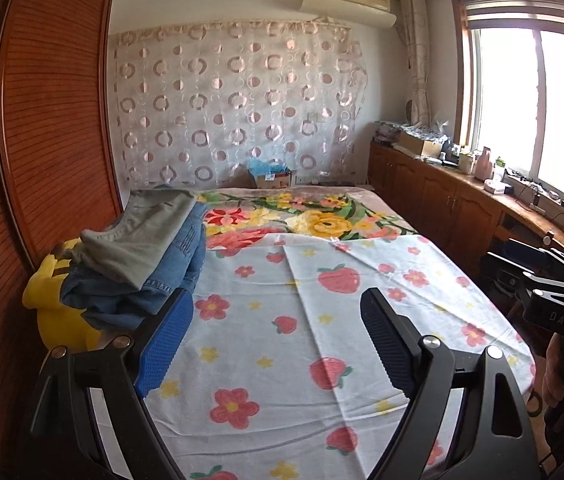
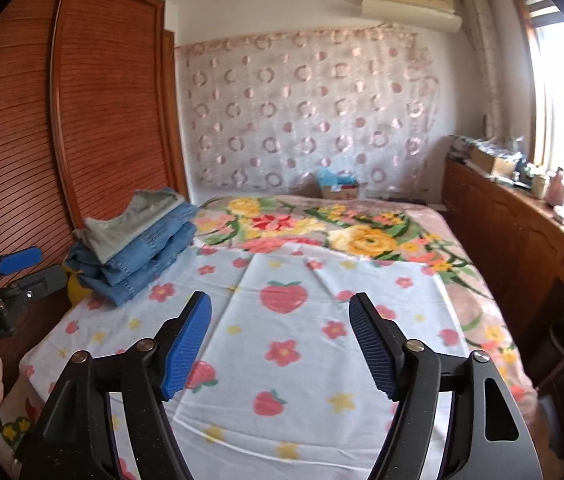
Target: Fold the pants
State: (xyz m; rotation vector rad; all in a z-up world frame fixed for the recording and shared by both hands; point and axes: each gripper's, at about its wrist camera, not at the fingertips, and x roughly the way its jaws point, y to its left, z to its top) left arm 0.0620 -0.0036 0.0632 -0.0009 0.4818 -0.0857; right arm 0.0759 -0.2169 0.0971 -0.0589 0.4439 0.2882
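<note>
A stack of folded pants sits at the left edge of the bed: grey pants [image 1: 142, 236] on top of blue jeans [image 1: 138, 292], also in the right wrist view [image 2: 142, 252]. My left gripper [image 1: 278, 308] is open and empty, held above the strawberry sheet [image 1: 282, 340], just right of the stack. My right gripper [image 2: 280, 312] is open and empty over the sheet [image 2: 282, 340], apart from the stack. Each gripper shows at the edge of the other's view: the right one [image 1: 554, 292] and the left one [image 2: 14, 272].
A yellow plush toy [image 1: 54, 304] lies under the stack beside the wooden wardrobe [image 1: 42, 140]. A floral blanket [image 1: 302, 216] covers the far half of the bed. A cardboard box [image 1: 274, 178] stands at the headboard. A cluttered wooden cabinet [image 1: 462, 200] runs under the window on the right.
</note>
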